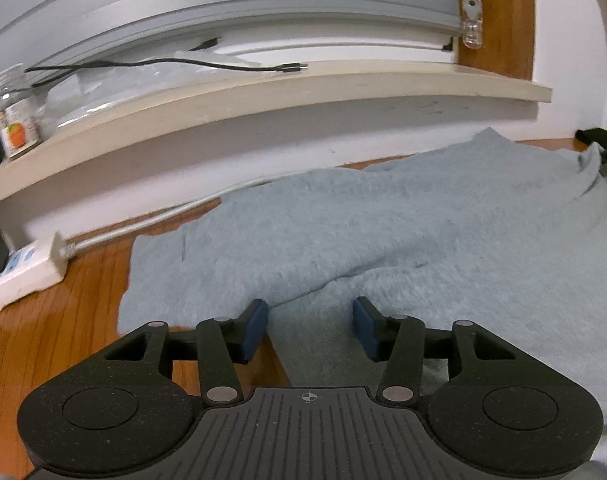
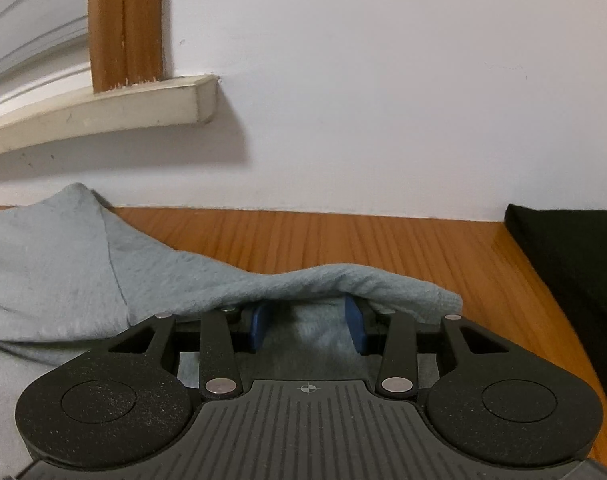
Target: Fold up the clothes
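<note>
Left tongs (image 1: pixel 310 322) stand open over the near edge of the light blue-grey garment (image 1: pixel 403 232), which lies spread on the wooden table (image 1: pixel 63 320) ahead and to their right, pads clear of the cloth. Right tongs (image 2: pixel 308 322) also open, tips tucked under a raised fold of the same garment (image 2: pixel 83 264), pads not pressing it; a black cloth (image 2: pixel 575 256) lies far right
</note>
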A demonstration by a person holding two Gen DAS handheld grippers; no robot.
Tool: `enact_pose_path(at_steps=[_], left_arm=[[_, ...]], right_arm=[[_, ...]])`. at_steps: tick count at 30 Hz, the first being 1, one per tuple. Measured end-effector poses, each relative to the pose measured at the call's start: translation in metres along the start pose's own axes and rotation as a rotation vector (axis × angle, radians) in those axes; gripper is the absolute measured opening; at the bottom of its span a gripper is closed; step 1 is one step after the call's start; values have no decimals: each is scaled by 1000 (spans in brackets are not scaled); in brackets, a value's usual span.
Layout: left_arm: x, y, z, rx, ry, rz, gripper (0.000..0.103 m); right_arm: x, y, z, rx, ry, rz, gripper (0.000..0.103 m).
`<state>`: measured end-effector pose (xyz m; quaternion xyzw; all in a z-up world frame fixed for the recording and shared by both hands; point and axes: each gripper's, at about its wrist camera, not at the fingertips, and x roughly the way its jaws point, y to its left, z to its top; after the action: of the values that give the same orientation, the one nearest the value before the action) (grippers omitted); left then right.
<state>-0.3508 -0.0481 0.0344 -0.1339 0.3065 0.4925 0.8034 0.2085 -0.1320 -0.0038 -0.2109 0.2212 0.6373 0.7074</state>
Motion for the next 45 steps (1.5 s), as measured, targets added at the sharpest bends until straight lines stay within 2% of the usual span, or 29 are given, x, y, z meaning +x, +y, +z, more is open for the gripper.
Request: enact_pose_path(at_steps=[3, 5, 8, 9, 11, 13, 18, 20, 22, 29, 38, 45], left_arm=[[-21, -13, -4, 38, -24, 23, 53], [-37, -20, -9, 41, -46, -1, 53], [-54, -32, -22, 35, -54, -73, 53], [-58, -36, -26, 40, -52, -81, 53], [-62, -42, -36, 47, -35, -97, 53], [-64, -44, -44, 49, -20, -99, 53], [-65, -34, -54, 13, -21, -128, 53], [-64, -33, -54, 29, -26, -127, 54], [-61, -30, -52, 38, -23, -117, 56], [-41, -14, -40, 38, -25, -104, 58], [-5, 13, -16, 13, -14, -109, 63], [14, 16, 0, 19, -9, -90, 63]], right_arm=[[-28, -9, -7, 28, -31, 19, 42], [-60, -21, -17, 51, -68, 48, 48], [-86, -38, -36, 31, -12, 43, 52], [-93, -42, -43, 22, 8, 34, 53], [-105, -49, -58, 6, 43, 18, 63], [-113, -54, -70, 9, 62, 19, 66], [-116, -56, -84, 31, 40, 60, 64], [-113, -50, -84, 10, 22, 70, 51], [-105, -45, -76, 12, 28, 62, 44], [-74, -32, -55, 36, 27, -21, 44], [-16, -42, -17, 78, 7, -70, 44], [34, -48, 18, 102, 5, -101, 44]])
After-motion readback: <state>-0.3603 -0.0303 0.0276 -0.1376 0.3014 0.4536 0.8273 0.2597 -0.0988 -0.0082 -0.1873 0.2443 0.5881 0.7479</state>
